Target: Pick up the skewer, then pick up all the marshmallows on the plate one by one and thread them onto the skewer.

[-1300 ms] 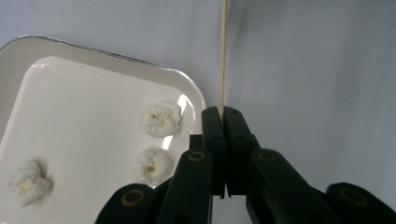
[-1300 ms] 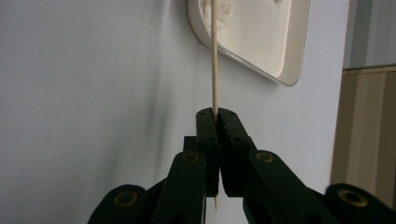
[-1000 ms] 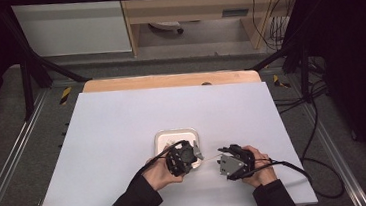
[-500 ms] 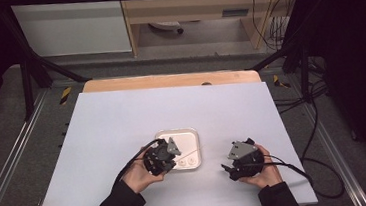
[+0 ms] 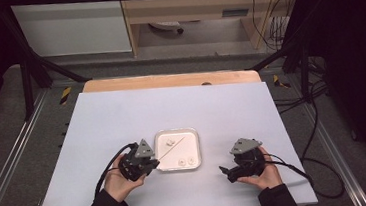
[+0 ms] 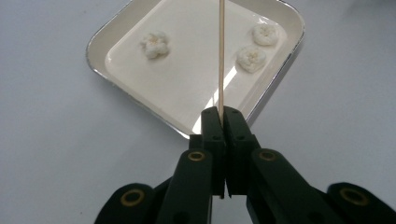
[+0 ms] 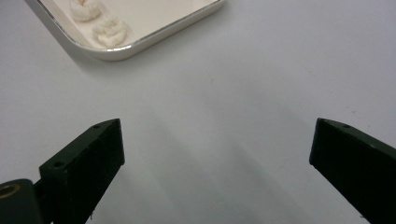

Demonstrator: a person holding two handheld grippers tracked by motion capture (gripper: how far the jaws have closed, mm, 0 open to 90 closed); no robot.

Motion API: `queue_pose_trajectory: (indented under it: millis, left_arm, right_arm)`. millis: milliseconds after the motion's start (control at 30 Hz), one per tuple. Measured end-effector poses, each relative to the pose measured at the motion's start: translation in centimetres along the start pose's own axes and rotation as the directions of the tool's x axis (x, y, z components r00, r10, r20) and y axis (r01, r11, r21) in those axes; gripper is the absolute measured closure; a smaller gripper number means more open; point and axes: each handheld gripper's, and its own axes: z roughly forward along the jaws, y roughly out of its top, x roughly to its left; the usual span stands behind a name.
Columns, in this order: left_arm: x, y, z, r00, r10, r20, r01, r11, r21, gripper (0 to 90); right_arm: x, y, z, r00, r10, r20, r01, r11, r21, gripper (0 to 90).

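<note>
Skewer over the tray, right gripper empty

The left gripper (image 5: 148, 162) sits just left of the white tray (image 5: 195, 147), jaws clamped tight on a thin wooden skewer (image 6: 221, 56) that reaches out over the tray and its three little puffed white pieces (image 6: 154, 44). The right gripper (image 5: 225, 172), well off the tray's right edge, has just been opening; its jaws stand wide with nothing between them.

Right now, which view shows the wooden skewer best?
The left gripper view: the skewer runs straight up from the shut left gripper over the tray. In the high view it is a thin faint line.
</note>
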Motion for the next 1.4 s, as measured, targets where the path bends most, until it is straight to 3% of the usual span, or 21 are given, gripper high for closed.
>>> queue_pose_trajectory:
  millis: [200,333,467,733,933,1400]
  left_arm:
    - [0.3,-1.8,-0.7,0.9984,-0.052,-0.022,0.051,0.9968,-0.061,88.5]
    - [0.5,-3.2,-1.2,0.9948,-0.097,-0.032,0.093,0.9899,-0.107,88.5]
    - [0.7,-4.4,-1.7,0.9928,-0.114,-0.037,0.109,0.9861,-0.126,88.5]
    - [1.1,-6.6,-2.3,0.9876,-0.153,-0.032,0.147,0.977,-0.155,88.5]
    - [1.1,-6.8,-2.3,0.9875,-0.155,-0.027,0.148,0.9747,-0.167,88.5]
    - [1.0,-6.8,-2.1,0.9879,-0.153,-0.022,0.148,0.9749,-0.166,88.5]
  right_arm:
    - [0.0,0.6,-0.2,0.9982,0.059,-0.014,-0.059,0.998,-0.022,2.3]
    - [0.2,1.3,0.1,0.997,0.072,-0.029,-0.073,0.997,-0.03,2.1]
    - [0.4,2.2,0.4,0.997,0.074,-0.021,-0.075,0.996,-0.037,1.9]
    - [1.1,4.2,1.2,0.9932,0.101,-0.059,-0.104,0.993,-0.062,1.9]
    - [1.6,5.8,2.2,0.988,0.136,-0.073,-0.142,0.986,-0.084,2.3]
    - [3.1,8.7,4.9,0.9827,0.131,-0.131,-0.144,0.985,-0.099,3.1]
